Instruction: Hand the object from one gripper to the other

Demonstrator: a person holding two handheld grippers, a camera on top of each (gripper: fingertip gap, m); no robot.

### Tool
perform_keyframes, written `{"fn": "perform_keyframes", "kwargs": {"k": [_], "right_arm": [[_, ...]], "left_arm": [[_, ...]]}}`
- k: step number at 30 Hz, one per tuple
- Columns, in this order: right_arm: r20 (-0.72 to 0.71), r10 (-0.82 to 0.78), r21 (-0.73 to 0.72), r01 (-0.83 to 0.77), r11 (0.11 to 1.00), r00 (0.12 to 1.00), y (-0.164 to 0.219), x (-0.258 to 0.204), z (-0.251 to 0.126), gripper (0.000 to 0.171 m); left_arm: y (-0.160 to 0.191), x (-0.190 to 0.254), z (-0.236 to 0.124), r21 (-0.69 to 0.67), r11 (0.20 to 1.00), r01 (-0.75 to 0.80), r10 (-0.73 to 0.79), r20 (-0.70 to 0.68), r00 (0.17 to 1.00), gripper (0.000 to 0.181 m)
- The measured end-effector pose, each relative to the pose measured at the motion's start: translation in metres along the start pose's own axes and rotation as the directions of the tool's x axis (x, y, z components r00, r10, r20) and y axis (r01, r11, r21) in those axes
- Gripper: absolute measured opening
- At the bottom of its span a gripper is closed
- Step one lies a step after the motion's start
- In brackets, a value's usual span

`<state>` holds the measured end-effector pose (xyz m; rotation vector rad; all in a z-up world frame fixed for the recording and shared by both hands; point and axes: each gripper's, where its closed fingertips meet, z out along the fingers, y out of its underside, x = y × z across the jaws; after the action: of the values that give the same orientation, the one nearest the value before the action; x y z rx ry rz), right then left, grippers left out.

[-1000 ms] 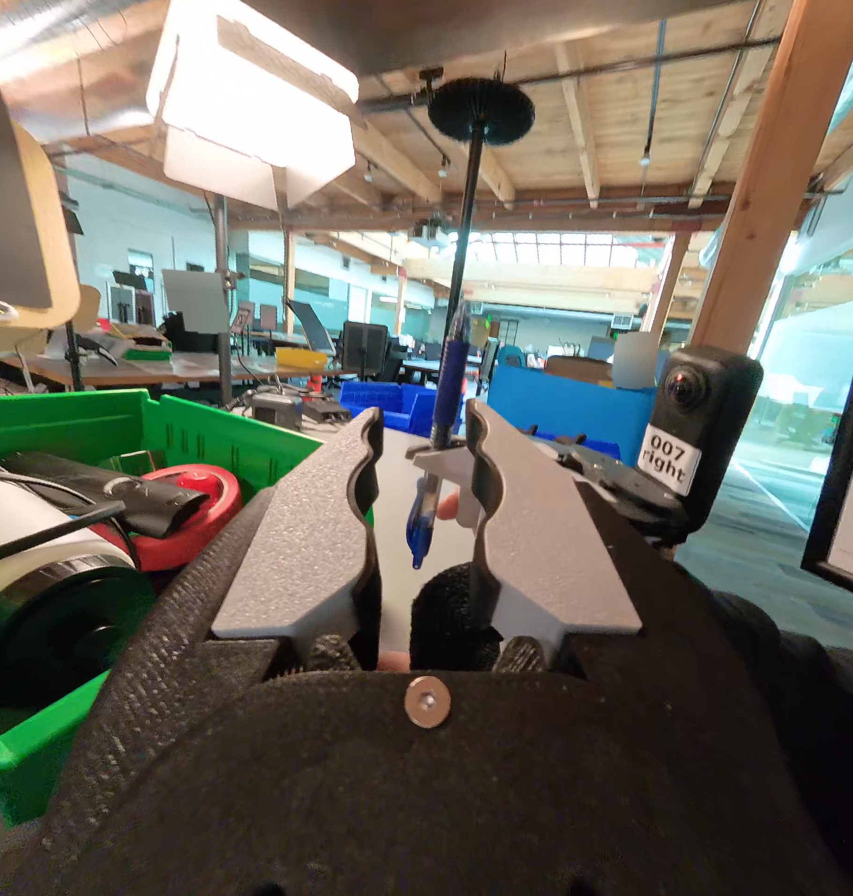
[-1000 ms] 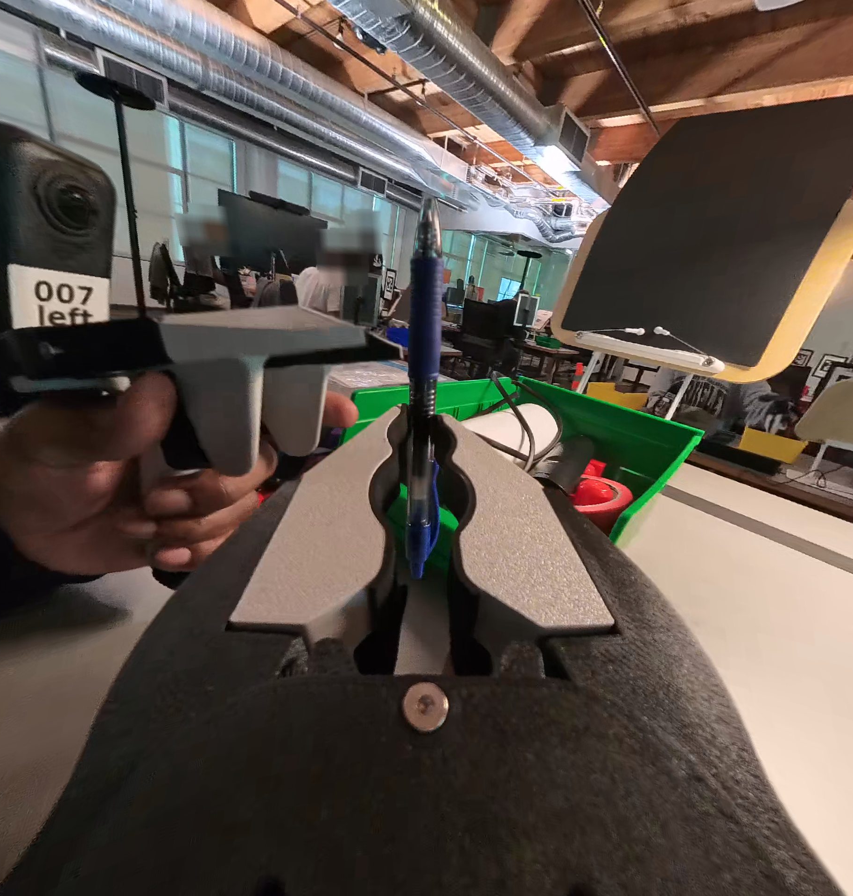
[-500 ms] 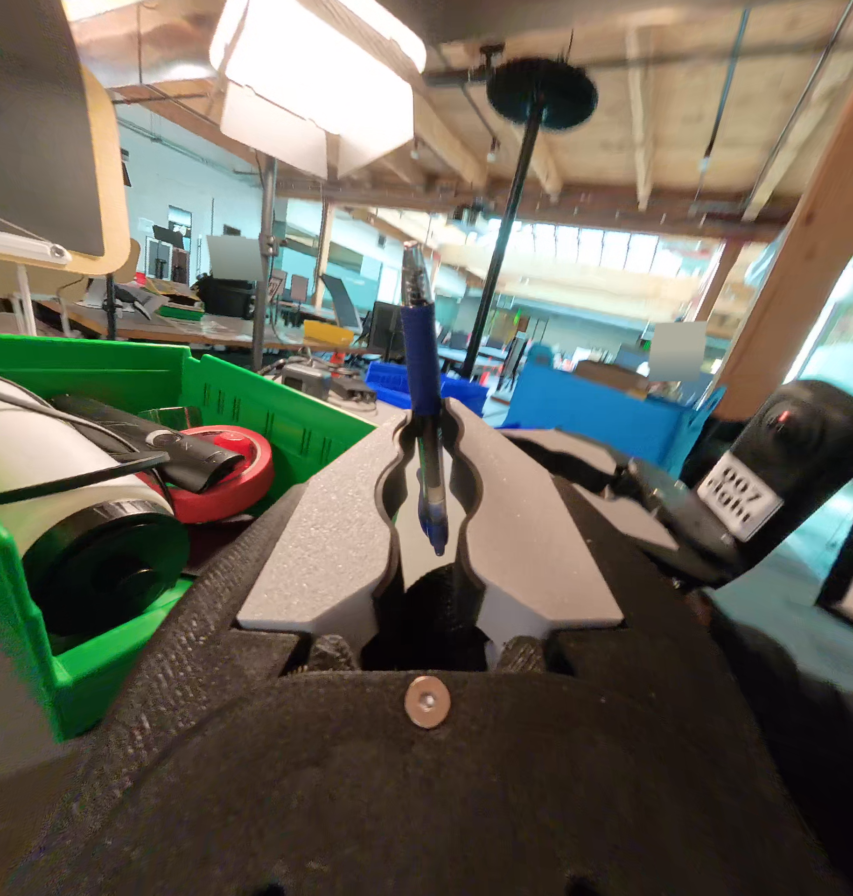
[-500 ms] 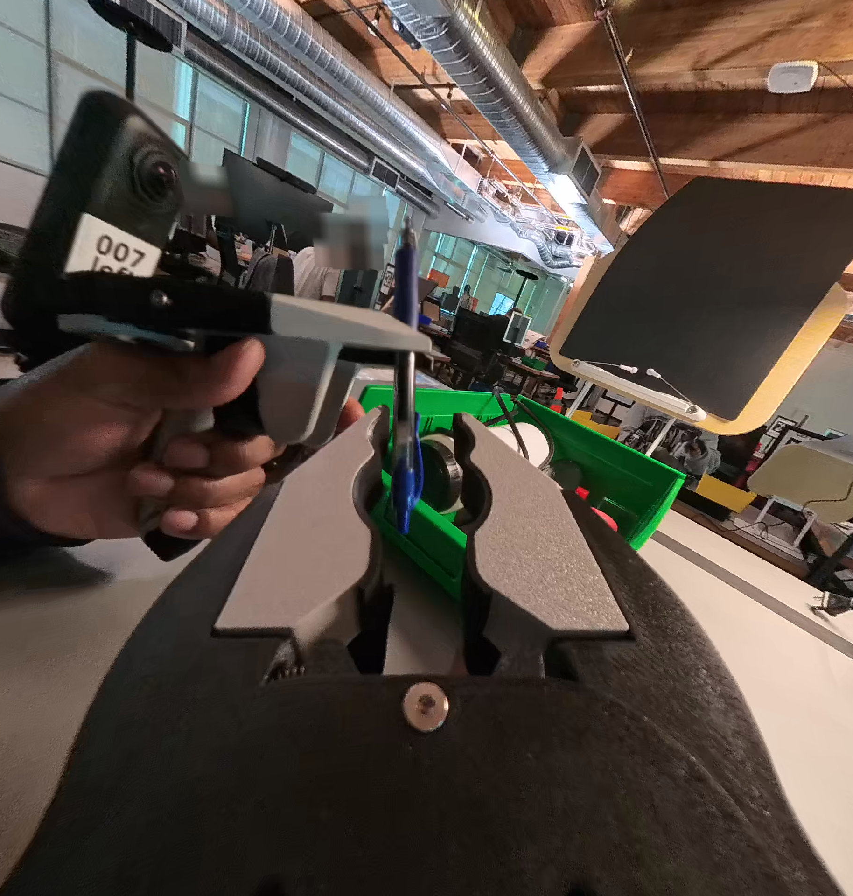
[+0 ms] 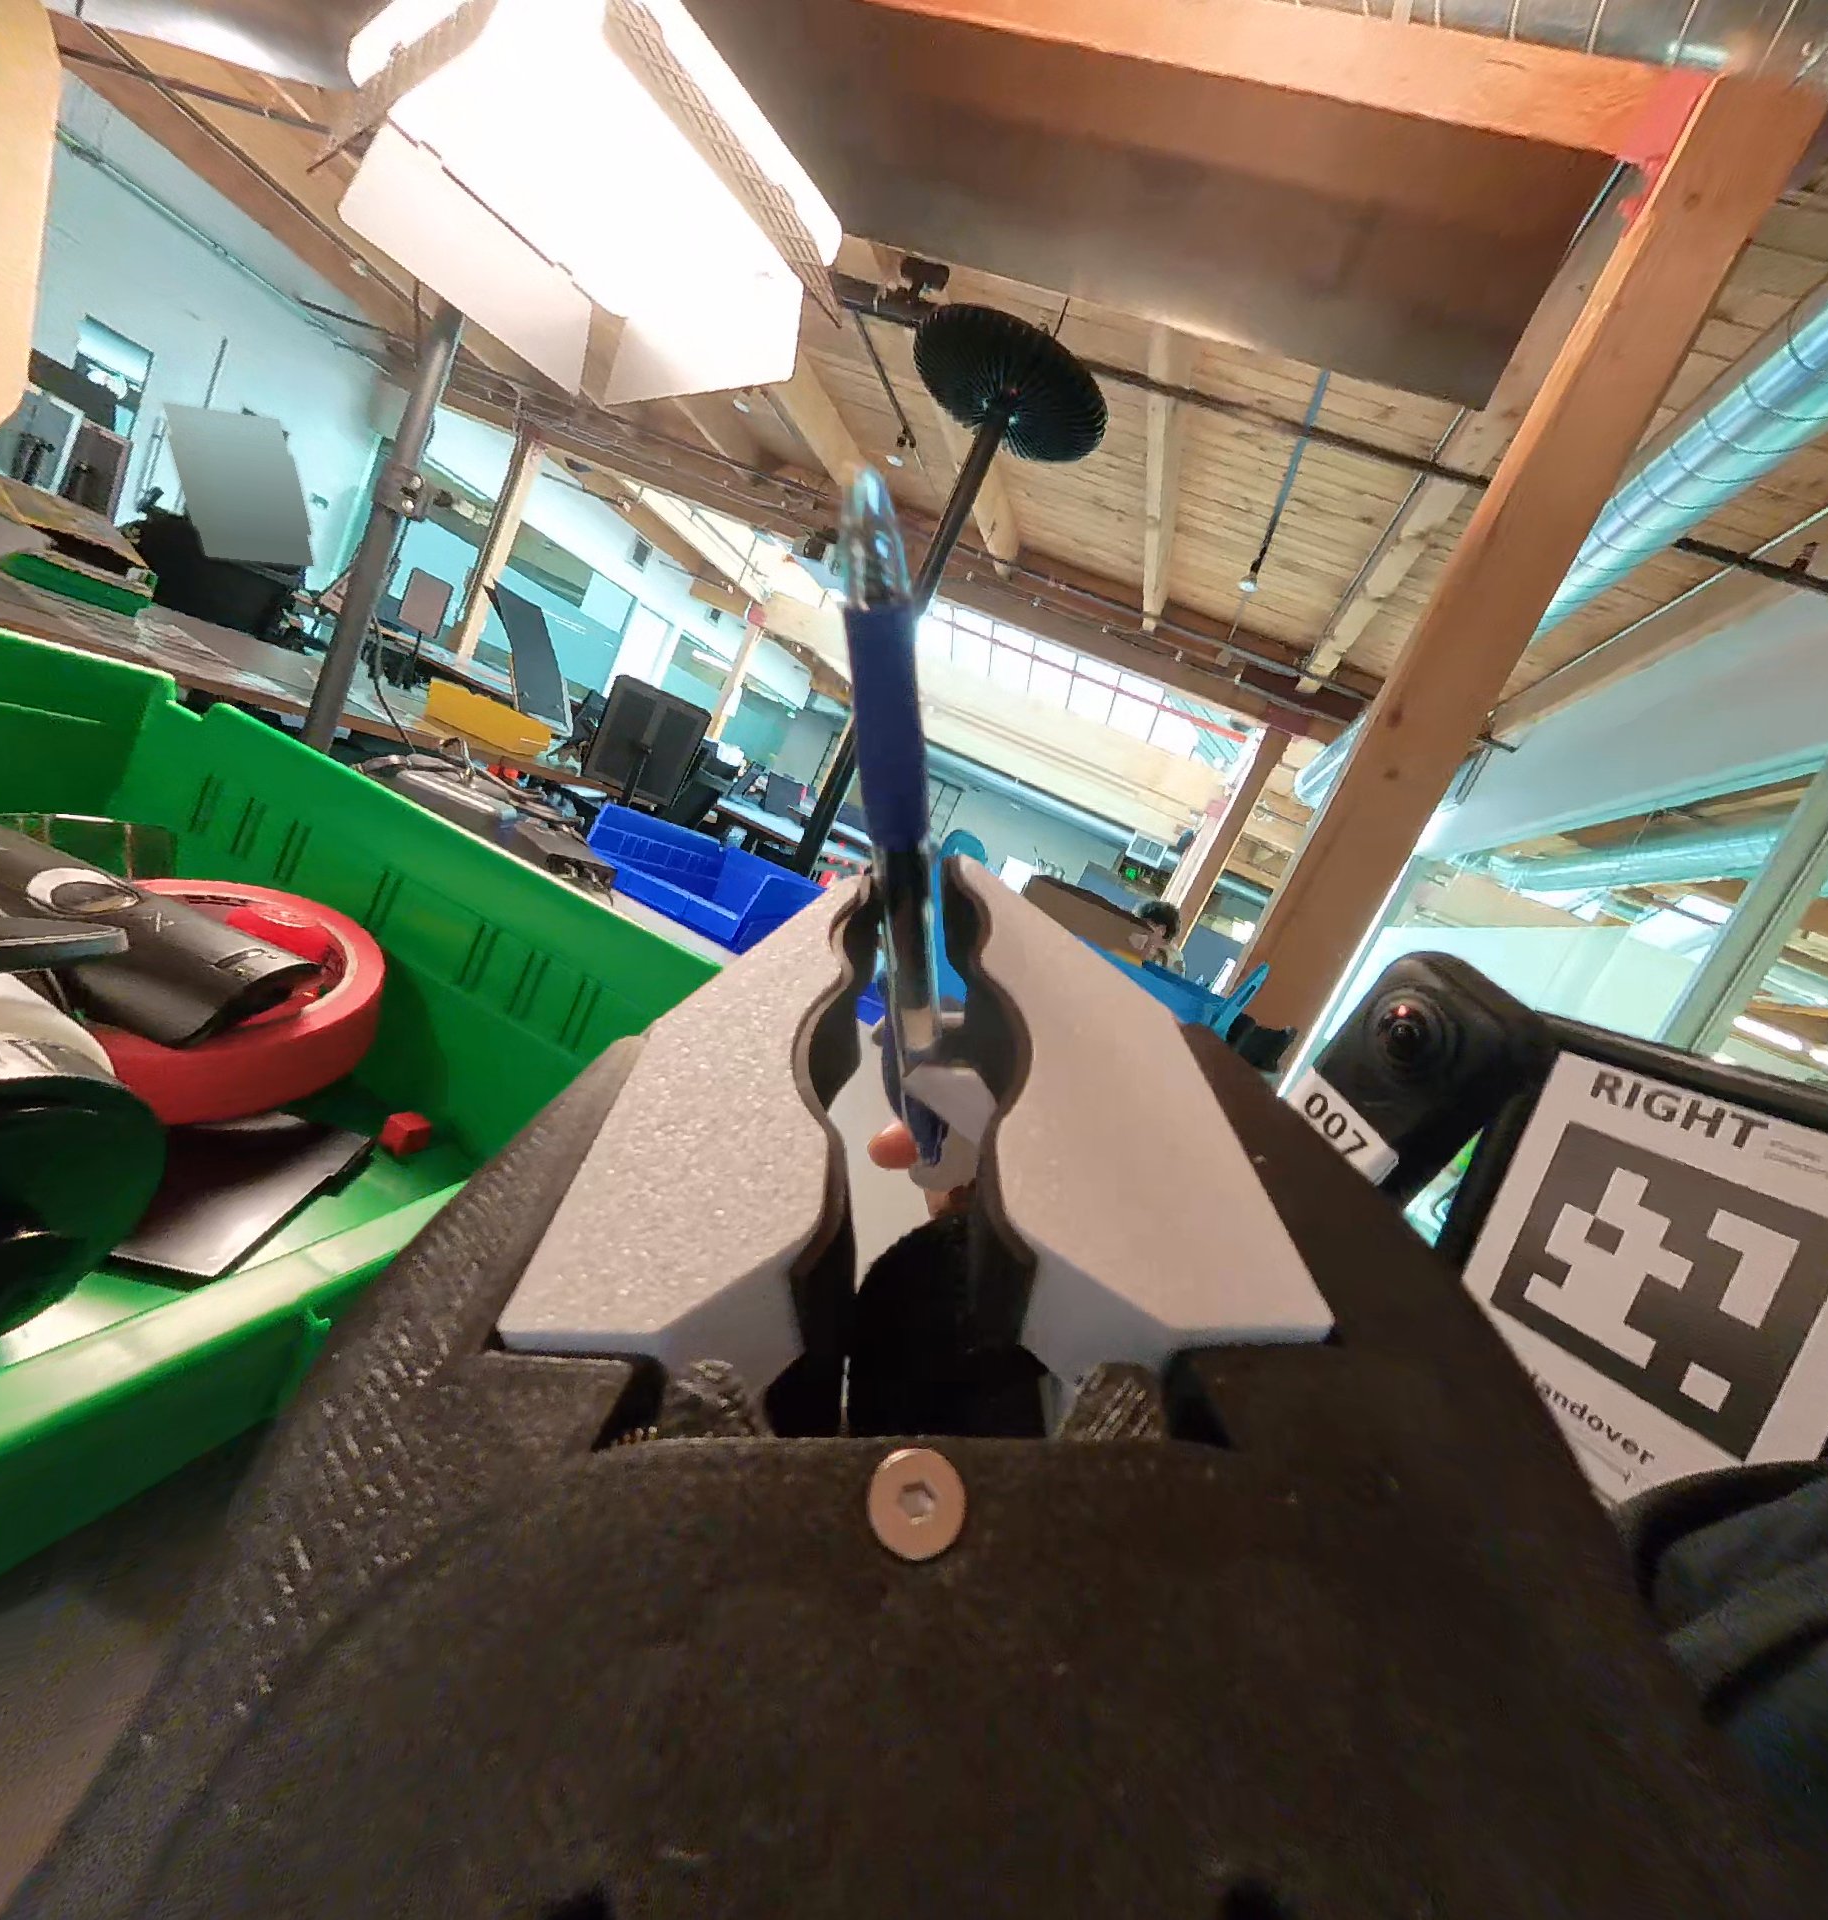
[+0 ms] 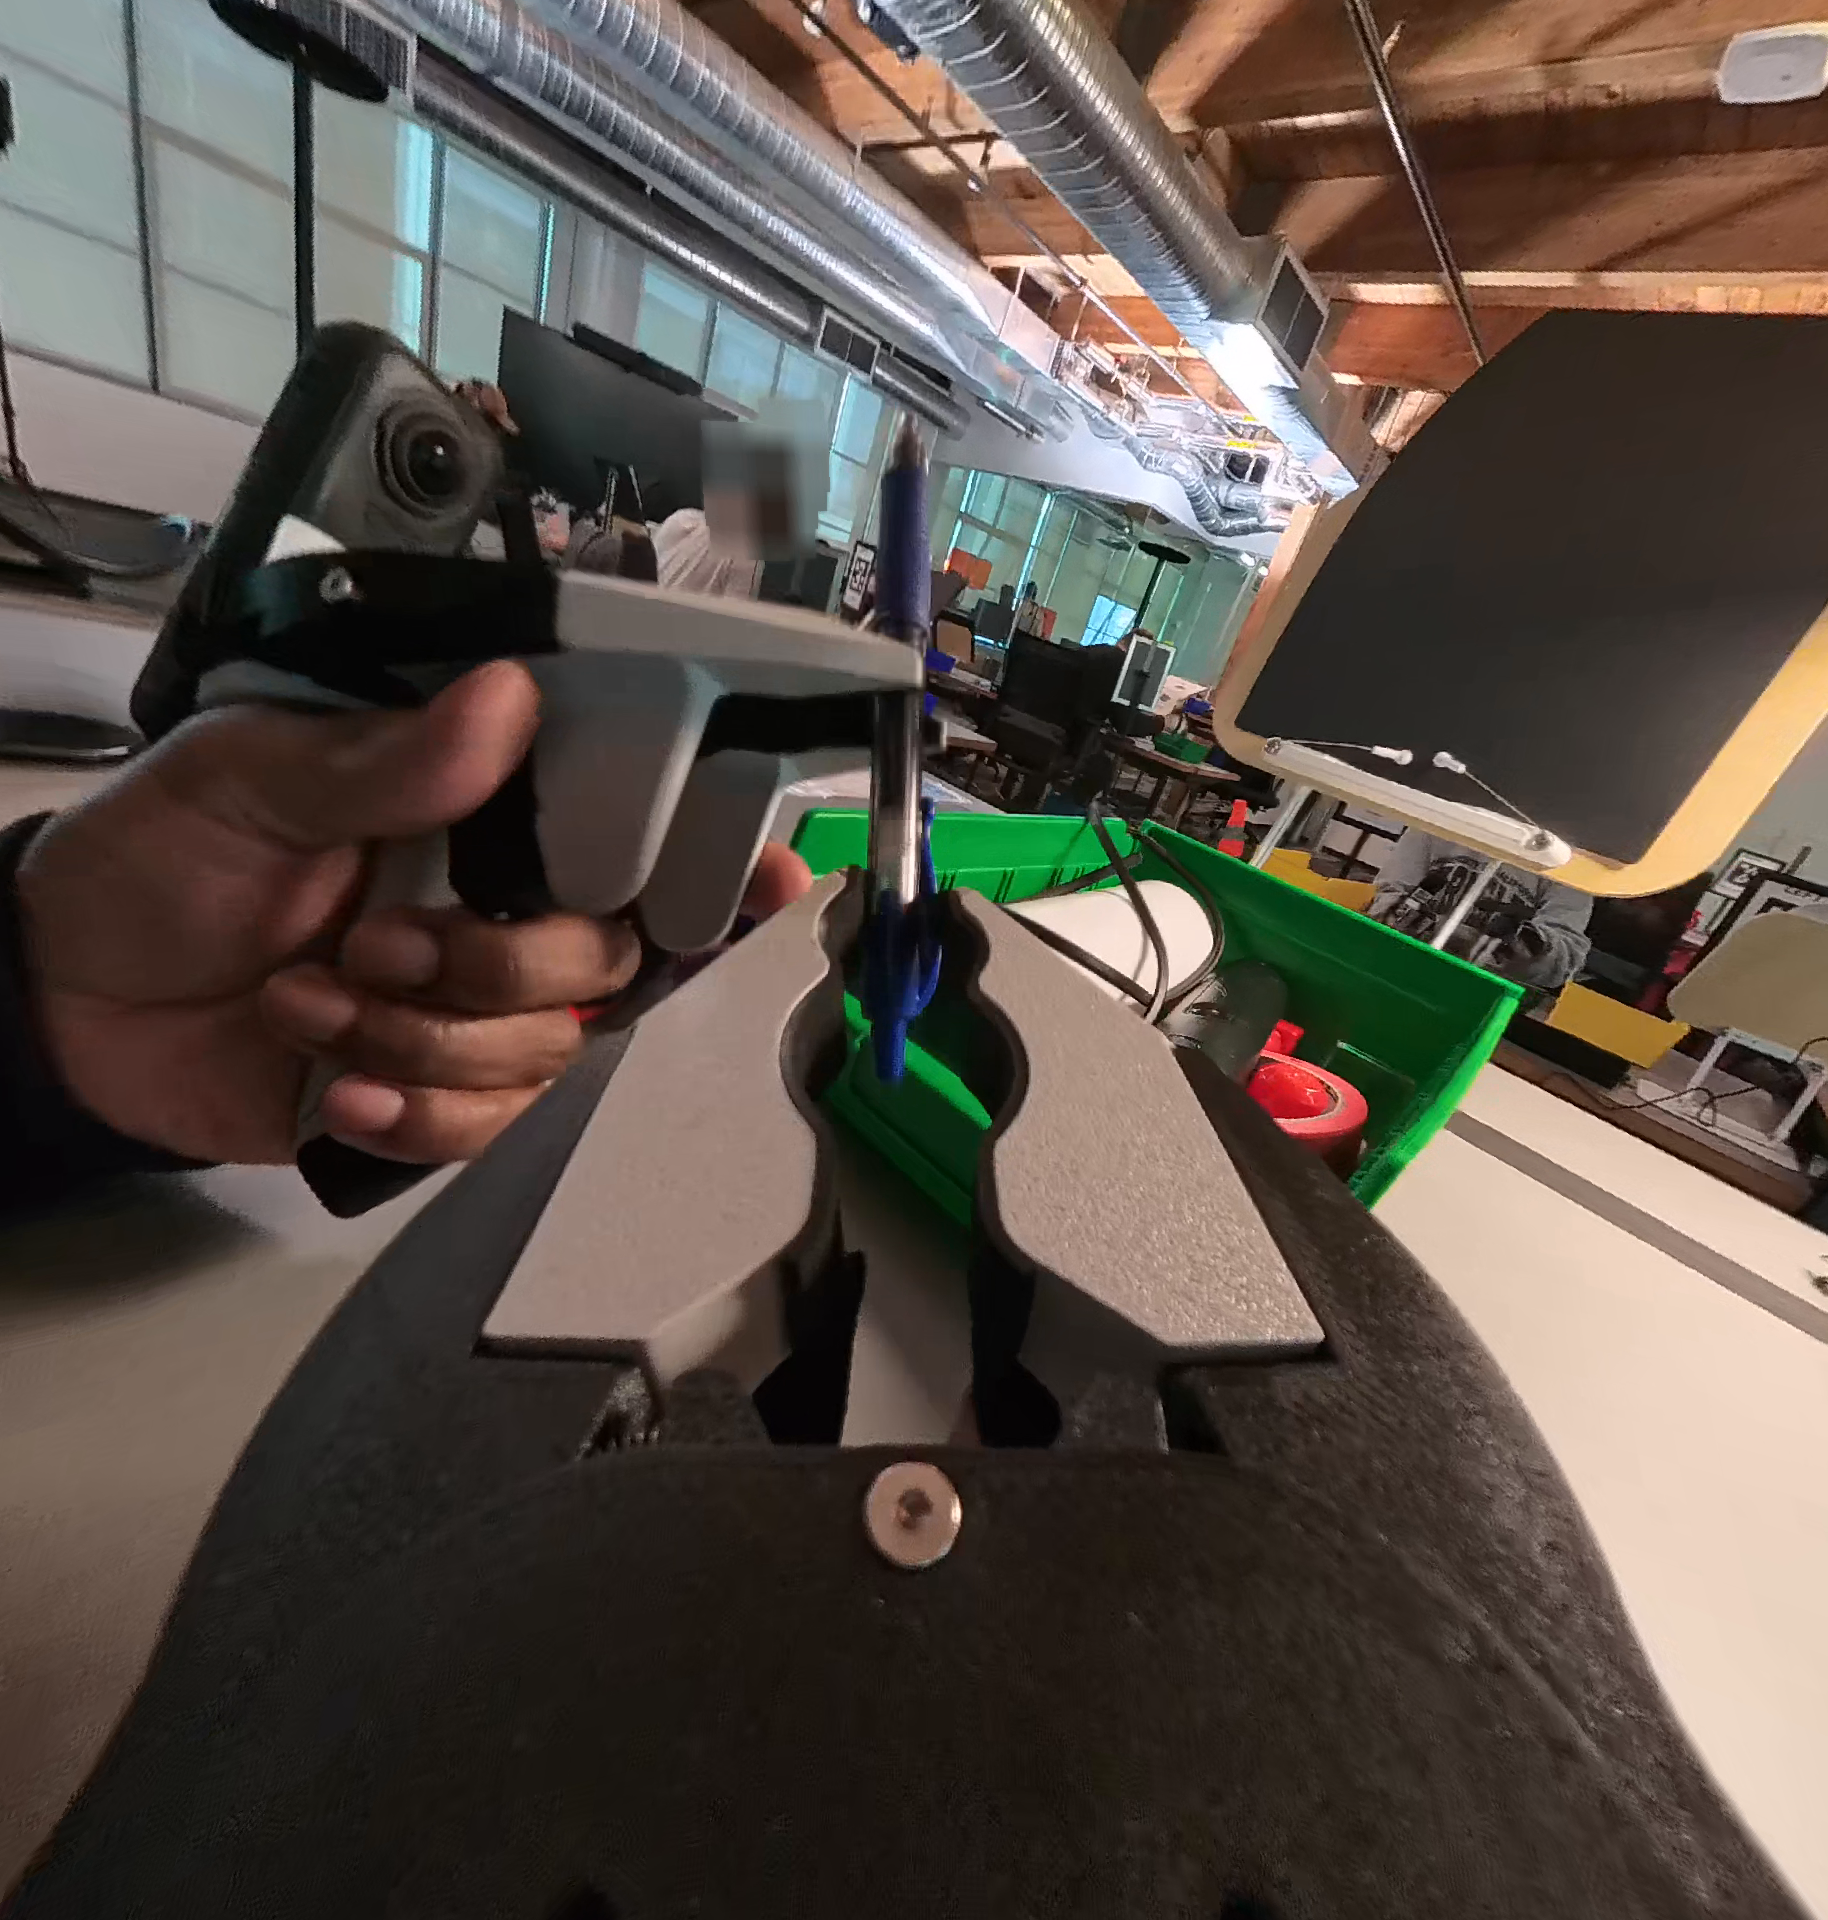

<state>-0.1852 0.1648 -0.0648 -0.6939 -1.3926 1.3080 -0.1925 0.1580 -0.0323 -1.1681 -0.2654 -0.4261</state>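
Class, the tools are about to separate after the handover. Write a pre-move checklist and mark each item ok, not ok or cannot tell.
1. Left tool shut on the pen: ok, its fingertips pinch the barrel.
2. Right tool open: ok, its fingers stand apart.
3. Pen's lower end clear of the right tool: not ok, it hangs between that tool's fingertips.
4. Pen free of the right tool's fingers: cannot tell, the clip sits close to them.
5. Pen near upright in the grip: ok.
6. Green bin out of the way: ok, it lies beyond both tools.
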Motion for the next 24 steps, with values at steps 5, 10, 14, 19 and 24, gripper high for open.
{"fn": "perform_keyframes", "kwargs": {"k": [5,10,14,19,24], "right_arm": [[0.016,0.015,0.015,-0.015,1.0,1.0,-0.003,-0.001,-0.001,0.015],[0.001,-0.005,0.018,0.005,1.0,1.0,-0.003,0.0,-0.001,0.029],[-0.007,-0.061,-0.014,0.061,0.998,0.998,0.002,-0.003,0.001,0.022],[-0.002,-0.036,0.001,0.036,0.999,0.999,-0.001,-0.003,0.0,0.014],[0.107,0.099,0.013,-0.101,0.995,0.989,-0.002,-0.011,-0.001,0.014]], "left_arm": [[0.022,0.001,0.007,-0.118,0.988,-0.095,0.099,0.028,0.995,0.013],[0.005,-0.012,0.0,-0.039,0.997,-0.061,0.064,0.085,0.994,0.013],[0.005,-0.012,-0.001,-0.02,0.997,0.071,-0.07,0.032,0.997,0.013],[0.007,-0.005,0.002,-0.034,0.999,-0.012,0.013,0.037,0.999,0.014],[0.0,-0.003,0.0,-0.004,0.993,-0.12,0.12,0.07,0.99,0.016]]}}
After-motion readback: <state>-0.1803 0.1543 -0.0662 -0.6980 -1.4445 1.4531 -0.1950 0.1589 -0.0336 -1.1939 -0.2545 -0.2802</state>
